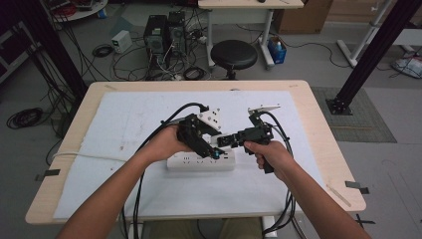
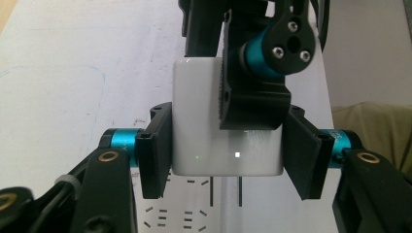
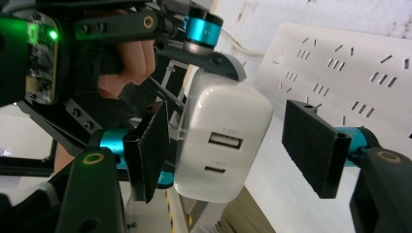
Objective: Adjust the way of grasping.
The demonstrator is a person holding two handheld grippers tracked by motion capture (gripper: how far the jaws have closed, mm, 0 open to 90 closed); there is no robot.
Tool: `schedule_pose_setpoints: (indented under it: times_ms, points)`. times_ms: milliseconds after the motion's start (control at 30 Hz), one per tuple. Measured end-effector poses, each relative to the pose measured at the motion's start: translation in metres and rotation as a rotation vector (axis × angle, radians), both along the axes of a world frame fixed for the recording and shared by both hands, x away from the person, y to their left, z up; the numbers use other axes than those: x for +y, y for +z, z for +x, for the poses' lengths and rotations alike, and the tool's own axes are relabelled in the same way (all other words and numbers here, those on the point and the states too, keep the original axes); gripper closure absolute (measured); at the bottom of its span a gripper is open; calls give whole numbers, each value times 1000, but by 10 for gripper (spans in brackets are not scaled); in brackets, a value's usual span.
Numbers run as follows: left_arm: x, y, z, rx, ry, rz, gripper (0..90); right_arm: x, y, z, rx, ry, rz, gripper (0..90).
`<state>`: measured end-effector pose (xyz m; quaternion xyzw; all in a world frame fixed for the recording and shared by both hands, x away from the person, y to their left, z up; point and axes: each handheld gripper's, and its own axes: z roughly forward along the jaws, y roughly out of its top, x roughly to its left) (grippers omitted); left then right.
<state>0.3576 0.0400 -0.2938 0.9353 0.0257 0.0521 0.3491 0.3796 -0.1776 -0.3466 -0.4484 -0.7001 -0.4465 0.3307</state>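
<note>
A white USB charger (image 2: 199,121) hangs just above a white power strip (image 1: 199,162) in the middle of the table. My left gripper (image 2: 226,145) is shut on its two sides, and its two prongs (image 2: 240,191) point toward the strip's sockets (image 2: 170,218). My right gripper (image 3: 233,145) comes in from the right with the charger (image 3: 223,126) between its jaws, port face toward its camera. Its left pad (image 3: 150,150) lies close against the charger; its right pad (image 3: 311,145) stands apart with a gap. In the high view both grippers (image 1: 219,144) meet over the strip.
The strip lies on a white sheet (image 1: 124,129) covering a wooden table (image 1: 323,149). Cables trail from both grippers off the near edge. Beyond the far edge stand a black stool (image 1: 234,54) and computer boxes (image 1: 164,32) with loose cables.
</note>
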Motion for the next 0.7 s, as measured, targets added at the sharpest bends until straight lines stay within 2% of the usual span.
schedule_pose_setpoints:
  times_ms: [167, 300, 467, 700]
  points:
    - [-1, 0, -1, -13, 0, -3, 424, -3, -2, 2, 42, -5, 29, 432]
    - [-2, -1, -2, -28, -3, 8, 424, -3, -5, 1, 56, -9, 46, 468]
    - [-3, -2, -2, -39, -1, 9, 424, -3, -8, 1, 78, -13, 78, 561]
    - [-5, -2, -4, -73, 9, 21, 423, -4, -8, 0, 84, -29, 88, 594]
